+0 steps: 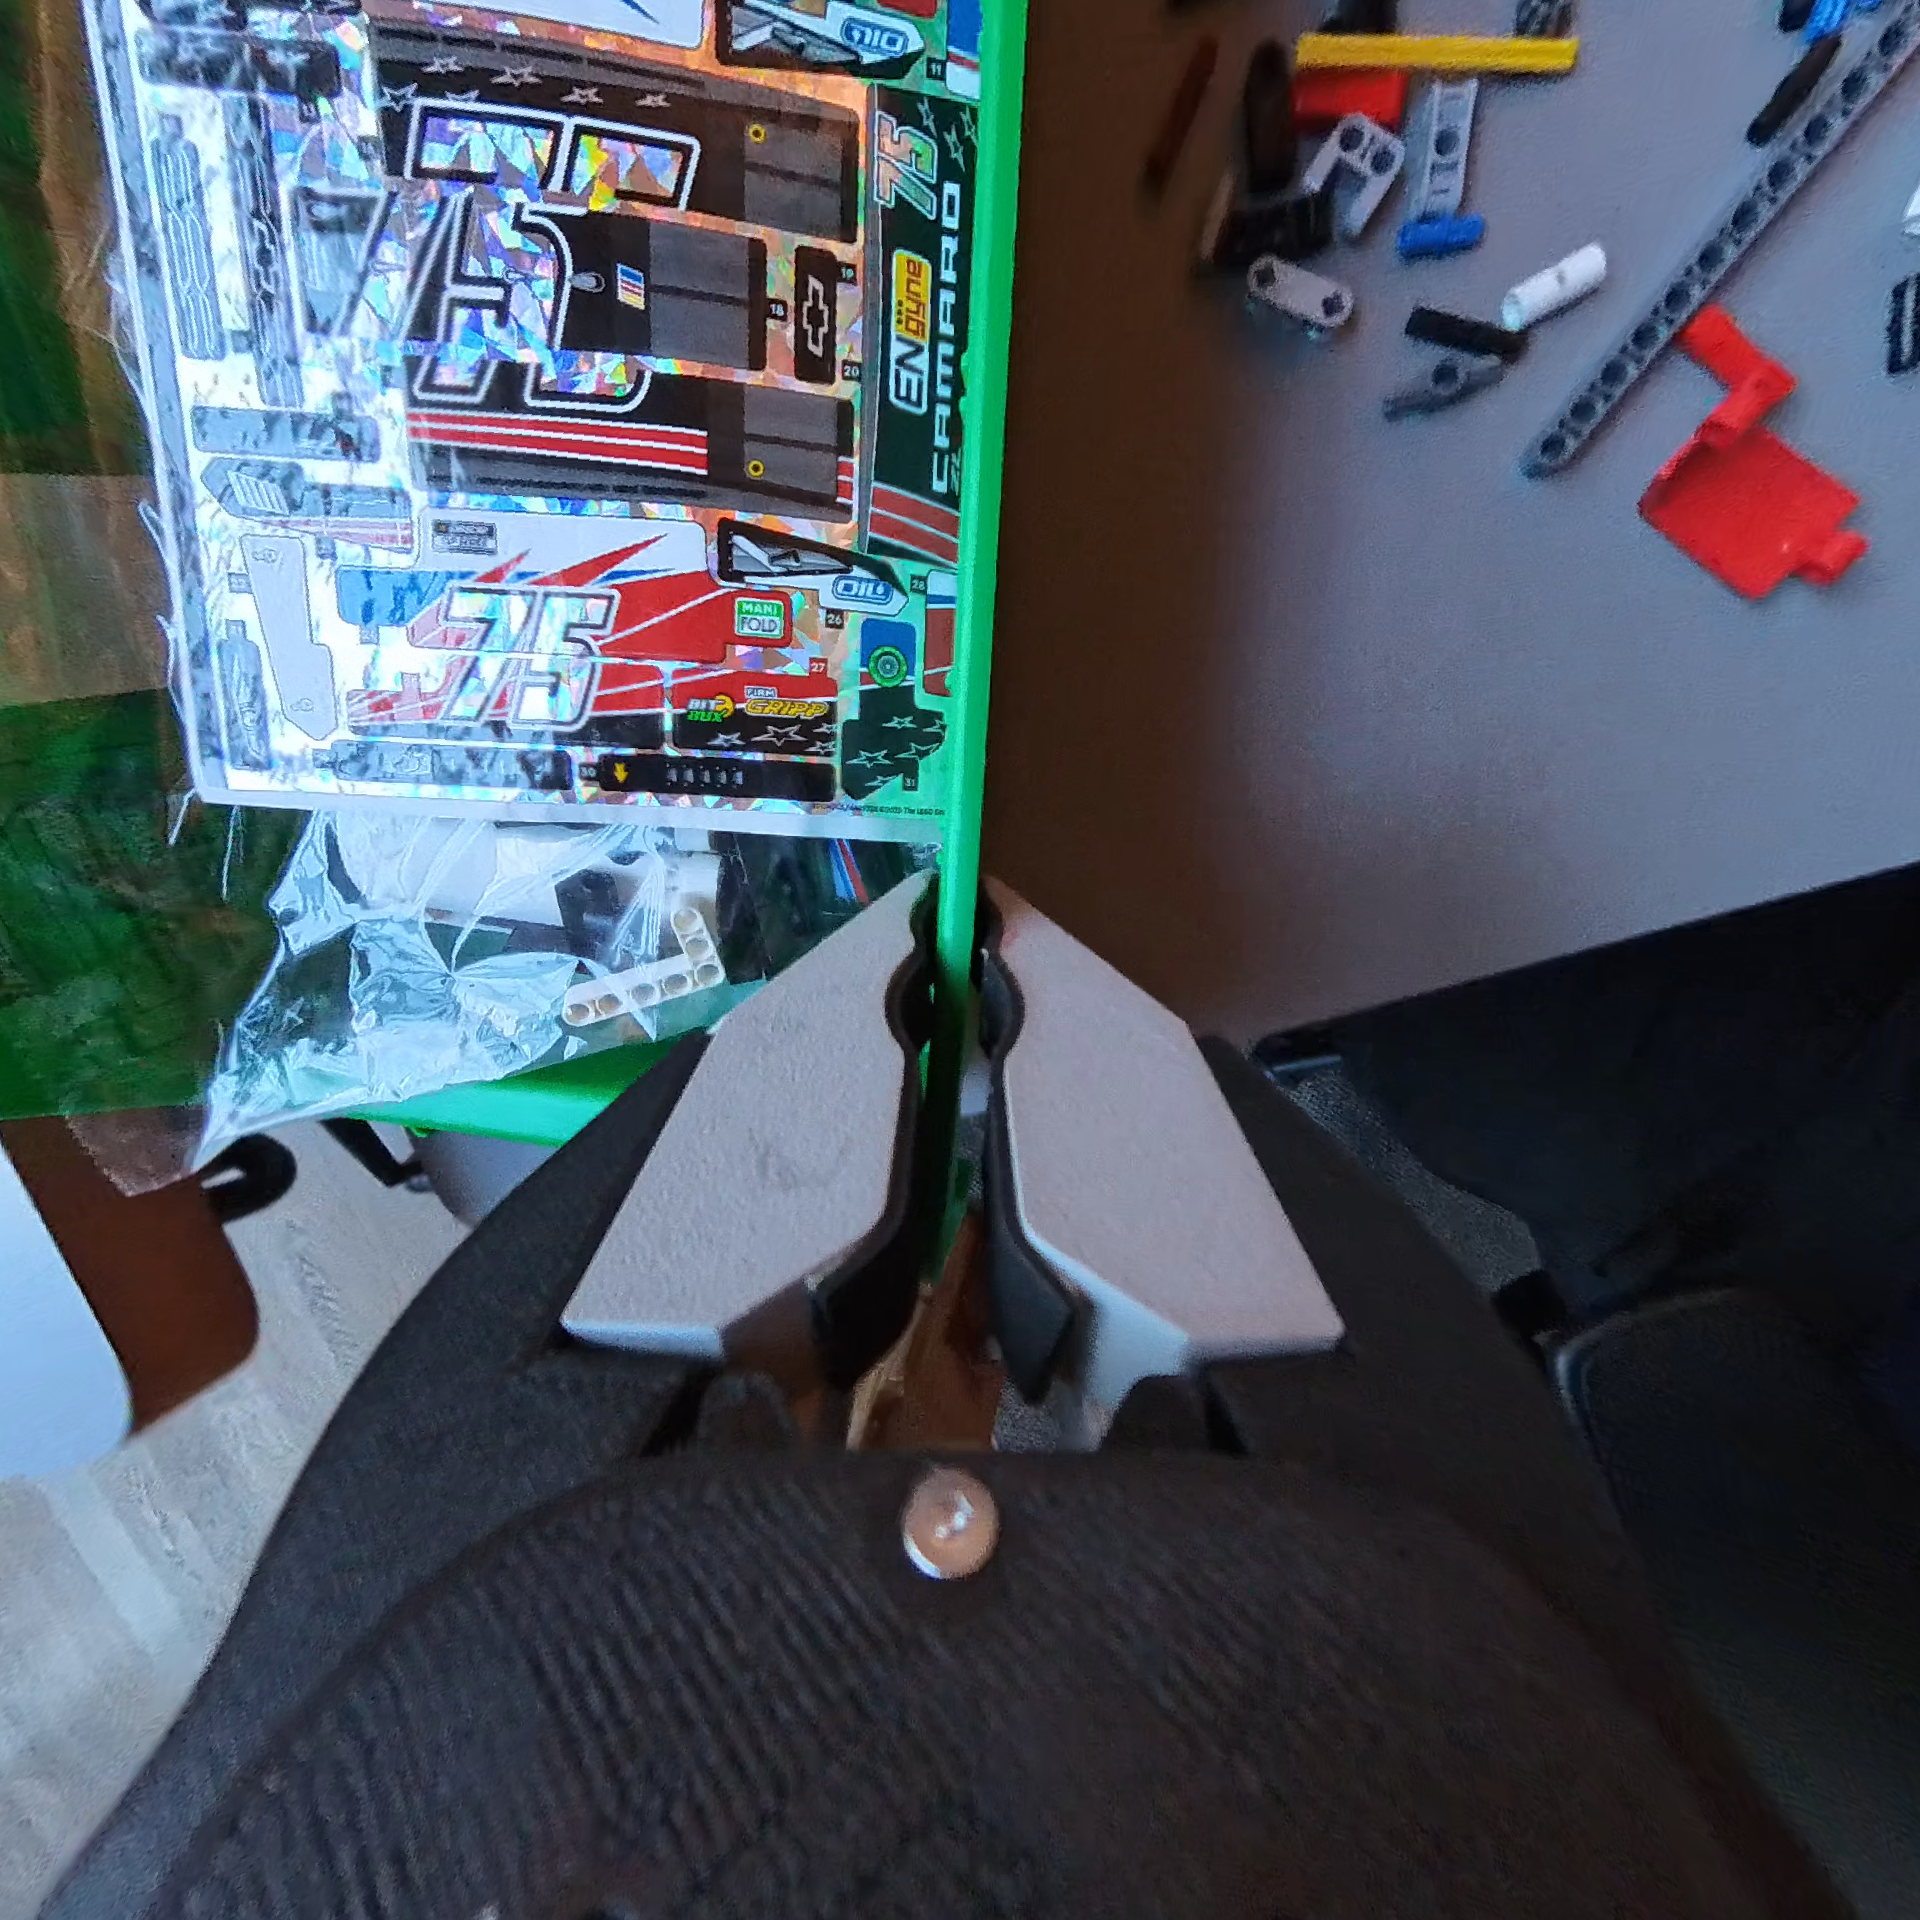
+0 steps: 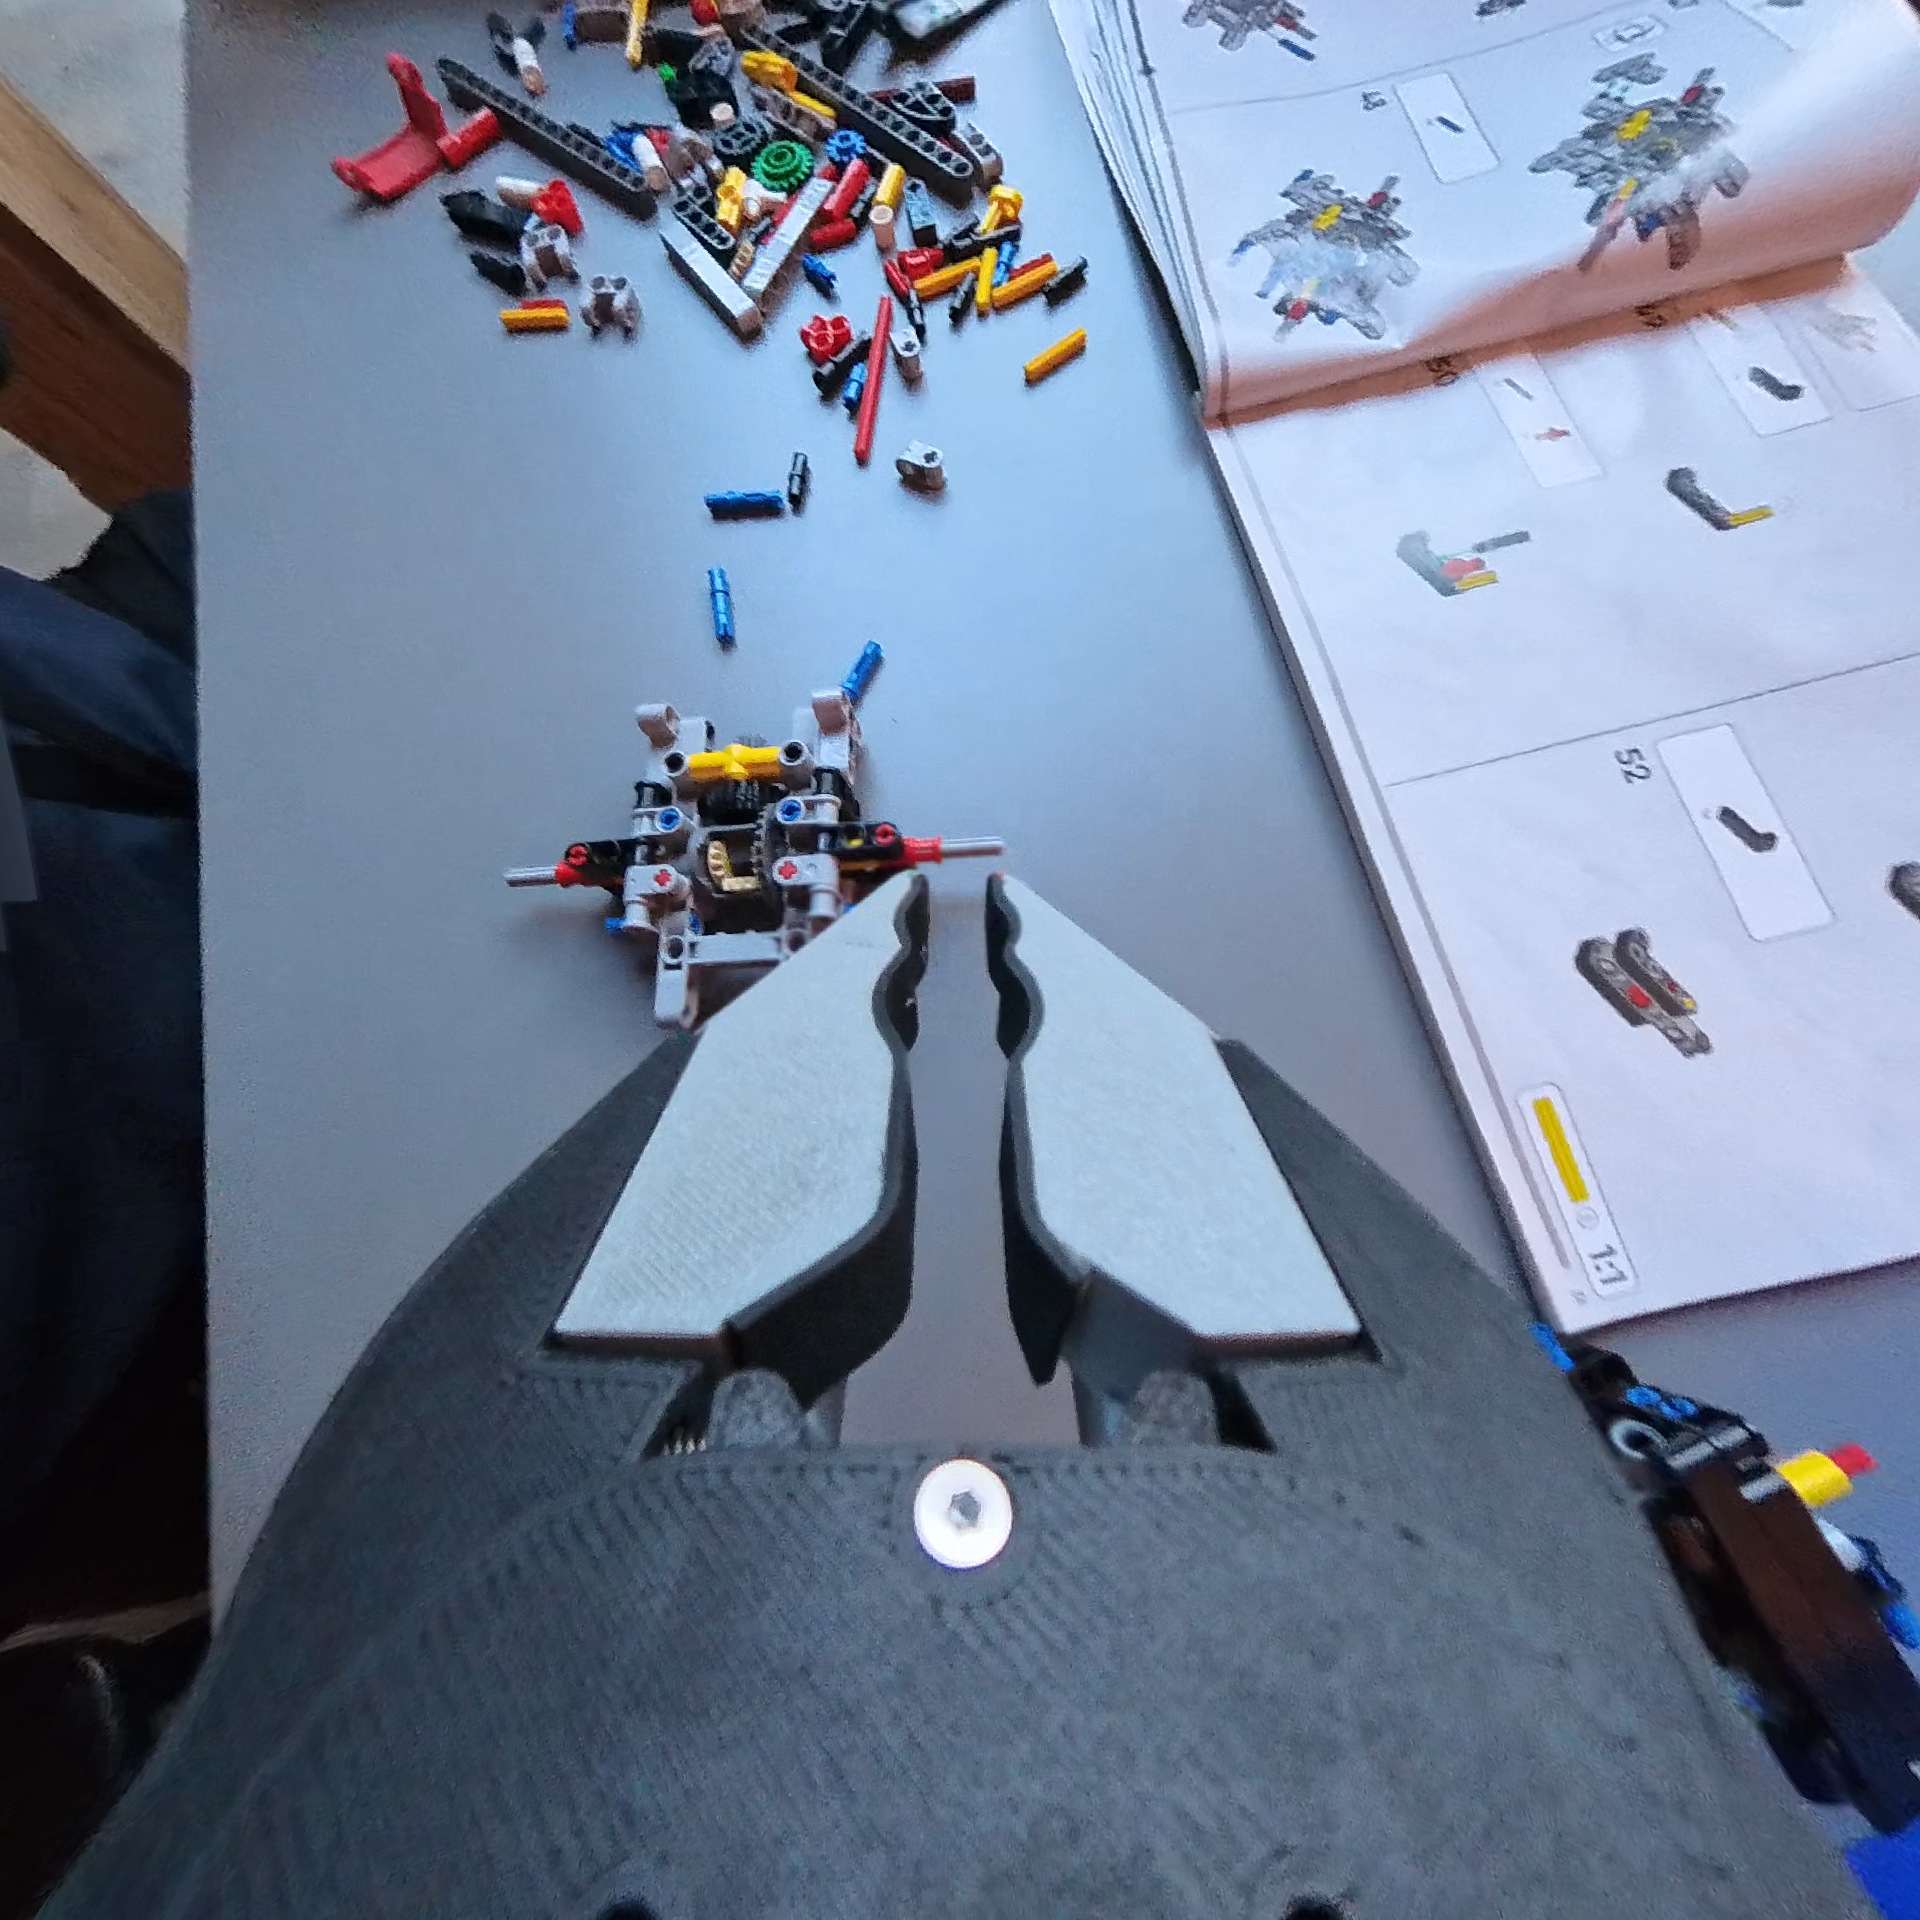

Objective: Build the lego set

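The left claw (image 1: 954, 935) is pinched on the thin edge of a green box wall (image 1: 982, 468), which is gripped edge-on and so held upright; a sticker sheet (image 1: 540, 416) and a clear bag of parts (image 1: 447, 956) lie at its ten o'clock. The right claw (image 2: 956, 914) is held slightly apart over bare worktop (image 2: 416, 623), gripping nothing; a small brick assembly (image 2: 743, 842) sits just beside it at ten o'clock, loose bricks (image 2: 769, 197) at twelve, a booklet (image 2: 1610, 727) at two.

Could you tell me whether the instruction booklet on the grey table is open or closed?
Open. The instruction booklet lies spread on the grey table, printed building steps facing up and one page curling near its far edge.
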Available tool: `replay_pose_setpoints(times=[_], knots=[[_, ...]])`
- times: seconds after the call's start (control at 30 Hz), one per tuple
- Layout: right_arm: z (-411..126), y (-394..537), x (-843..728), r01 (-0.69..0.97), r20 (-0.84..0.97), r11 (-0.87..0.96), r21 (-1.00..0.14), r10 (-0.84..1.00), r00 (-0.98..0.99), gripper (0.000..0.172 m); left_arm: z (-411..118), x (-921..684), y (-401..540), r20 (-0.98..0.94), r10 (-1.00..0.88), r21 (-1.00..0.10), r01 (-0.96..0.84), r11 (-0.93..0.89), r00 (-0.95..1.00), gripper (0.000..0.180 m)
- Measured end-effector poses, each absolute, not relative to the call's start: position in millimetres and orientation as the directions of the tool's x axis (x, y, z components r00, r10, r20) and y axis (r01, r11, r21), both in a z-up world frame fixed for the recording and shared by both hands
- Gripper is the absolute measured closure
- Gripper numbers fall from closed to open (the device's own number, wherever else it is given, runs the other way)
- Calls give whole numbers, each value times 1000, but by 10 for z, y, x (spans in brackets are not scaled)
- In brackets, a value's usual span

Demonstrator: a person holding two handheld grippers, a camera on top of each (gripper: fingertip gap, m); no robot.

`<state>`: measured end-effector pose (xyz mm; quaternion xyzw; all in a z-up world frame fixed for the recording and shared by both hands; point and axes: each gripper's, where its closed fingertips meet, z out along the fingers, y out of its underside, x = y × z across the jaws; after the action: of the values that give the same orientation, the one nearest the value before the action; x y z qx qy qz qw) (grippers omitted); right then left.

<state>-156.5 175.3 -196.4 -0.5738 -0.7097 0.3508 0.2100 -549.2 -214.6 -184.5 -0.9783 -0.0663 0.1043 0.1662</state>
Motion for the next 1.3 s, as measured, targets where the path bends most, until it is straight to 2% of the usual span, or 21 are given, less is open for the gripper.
replay_pose_setpoints(times=[0.2, 0.4, 0.53, 0.6, 0.67, 0.77, 0.93, 0.97, 1.0, 1.07, 1.1, 1.17, 1.3], knots=[[-1872, 1823, -1584, 615, -111, 73, -785, 961, -255, 165, -1905, -5335, -2066, -194, 152, -326, 83, -942, 969, 178], [-1886, 1826, -1543, 607, -128, 55, -793, 959, -254, 165, -1844, -5307, -1675, -156, 216, -392, 140, -909, 964, 178], [-1860, 1759, -1522, 592, -134, 58, -804, 952, -276, 165, -1950, -5299, -1600, -167, 228, -364, 155, -918, 959, 178], [-1863, 1726, -1520, 590, -134, 67, -805, 948, -290, 165, -1861, -5289, -1558, -194, 220, -377, 134, -916, 956, 168], [-1869, 1730, -1516, 591, -119, 82, -803, 949, -293, 164, -1608, -5275, -1415, -193, 213, -439, 110, -892, 958, 160], [-1842, 1745, -1512, 576, -109, 86, -813, 949, -295, 163, -1089, -5312, -986, -181, 149, -510, 37, -859, 972, 129], [-1821, 1796, -1527, 554, -110, 71, -830, 951, -288, 164, -169, -5572, 580, -370, -108, -552, -312, -773, 923, 106], [-1827, 1812, -1535, 551, -112, 67, -832, 952, -284, 164, -9, -5599, 950, -377, -161, -553, -361, -751, 912, 106], [-1839, 1831, -1544, 549, -114, 61, -834, 954, -279, 164, 134, -5617, 1311, -376, -221, -550, -409, -728, 900, 107], [-1883, 1878, -1561, 550, -116, 52, -834, 957, -267, 164, 336, -5636, 1973, -392, -375, -522, -539, -661, 840, 87], [-1912, 1905, -1566, 553, -115, 51, -832, 958, -261, 164, 397, -5753, 2246, -440, -417, -469, -600, -648, 795, 85], [-1959, 1955, -1577, 555, -115, 42, -831, 963, -246, 164, 483, -6086, 2694, -511, -450, -350, -656, -669, 732, 94], [-2004, 2023, -1599, 551, -134, 12, -834, 965, -223, 164, 425, -6434, 3152, -419, -503, -270, -632, -726, 756, 94]])
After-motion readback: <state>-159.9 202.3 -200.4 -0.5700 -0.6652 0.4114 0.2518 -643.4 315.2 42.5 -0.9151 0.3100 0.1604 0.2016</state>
